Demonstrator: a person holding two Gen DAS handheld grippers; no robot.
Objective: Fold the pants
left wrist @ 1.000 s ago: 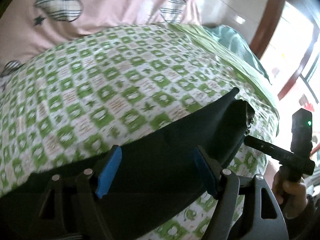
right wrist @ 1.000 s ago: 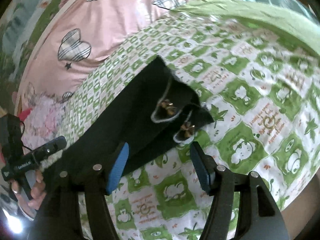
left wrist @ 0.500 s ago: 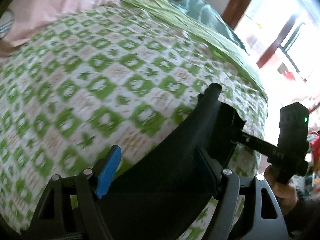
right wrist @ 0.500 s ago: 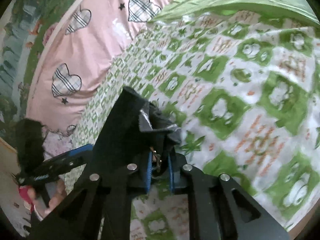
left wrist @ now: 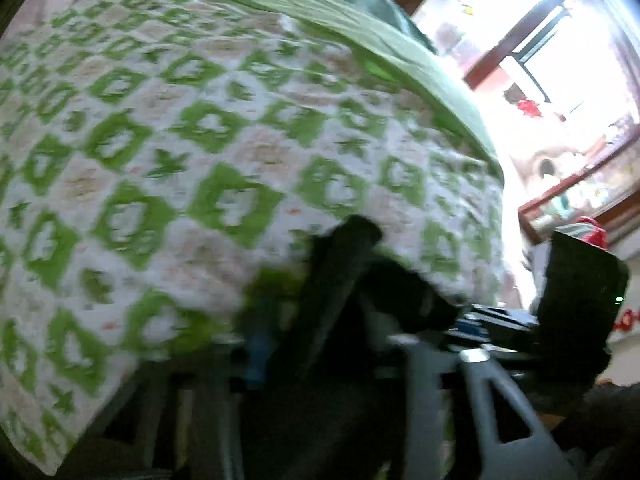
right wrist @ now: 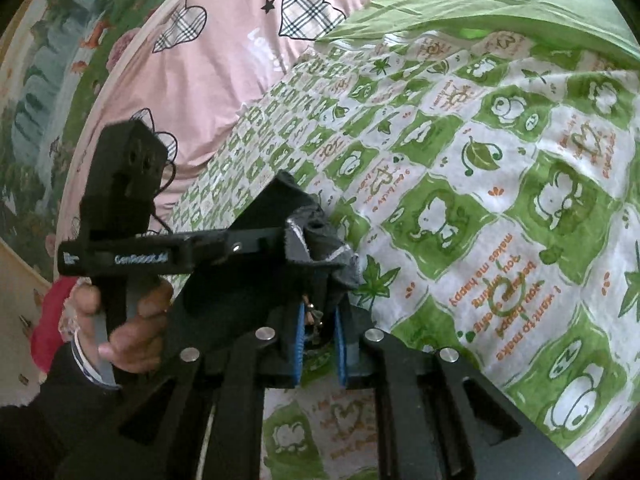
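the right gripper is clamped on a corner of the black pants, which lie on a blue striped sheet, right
Not quite. The right gripper is indeed shut on a corner of the black pants, but the sheet under them is white with a green check and cartoon print, not blue striped. The right wrist view shows it plainly.

Your setting: a home bedroom. Bed with green-and-white checked cotton cover point(right wrist: 500, 184), pink heart-print sheet point(right wrist: 224, 64), floral wall picture point(right wrist: 44, 80), bright wood-framed window point(left wrist: 532, 40).

bed with green-white checked sheet point(right wrist: 500, 160), pink heart-print bedding point(right wrist: 224, 52), bright red-framed window point(left wrist: 532, 52) beyond
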